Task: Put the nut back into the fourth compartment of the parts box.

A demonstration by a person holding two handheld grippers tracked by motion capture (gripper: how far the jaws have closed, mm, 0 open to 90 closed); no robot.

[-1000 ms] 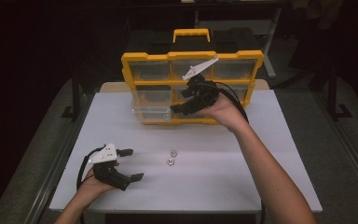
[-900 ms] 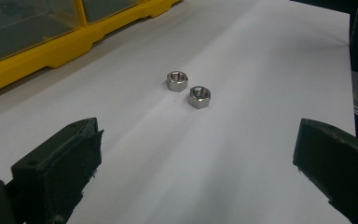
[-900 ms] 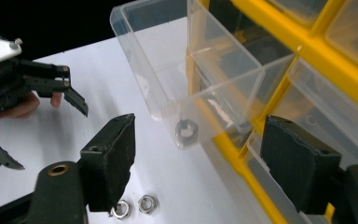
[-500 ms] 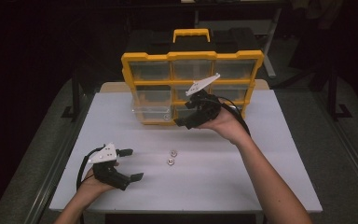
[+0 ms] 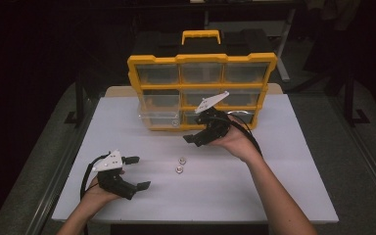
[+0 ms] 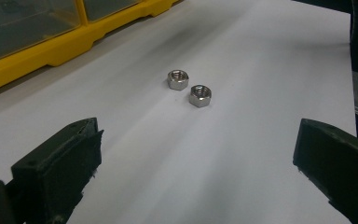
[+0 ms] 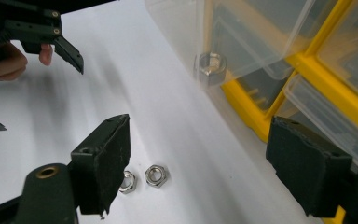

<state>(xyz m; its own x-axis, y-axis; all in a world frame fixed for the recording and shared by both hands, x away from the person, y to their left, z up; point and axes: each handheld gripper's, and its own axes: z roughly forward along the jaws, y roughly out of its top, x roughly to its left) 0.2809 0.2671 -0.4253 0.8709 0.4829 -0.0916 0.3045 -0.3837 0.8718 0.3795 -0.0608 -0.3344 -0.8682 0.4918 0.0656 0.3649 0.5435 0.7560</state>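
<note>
Nuts: one hex nut point(image 7: 209, 67) seemingly sits in the pulled-out clear drawer point(image 5: 159, 119), while two loose nuts point(image 5: 179, 165) lie below the wide-open, empty right gripper point(image 5: 199, 138) and ahead of the equally spread left gripper point(image 5: 138, 172).

Right gripper point(image 7: 198, 168): jaws spread wide, nothing between them. Two metal nuts point(image 7: 156, 176) lie side by side on the white table point(image 7: 168, 116) near the left jaw, one partly hidden behind it. A third nut point(image 7: 209, 66) sits inside a clear drawer point(image 7: 242, 42) pulled from the yellow organizer point(image 7: 279, 93). The left gripper point(image 7: 28, 74) stands open, top left.

No legible text or labels anywhere.
</note>
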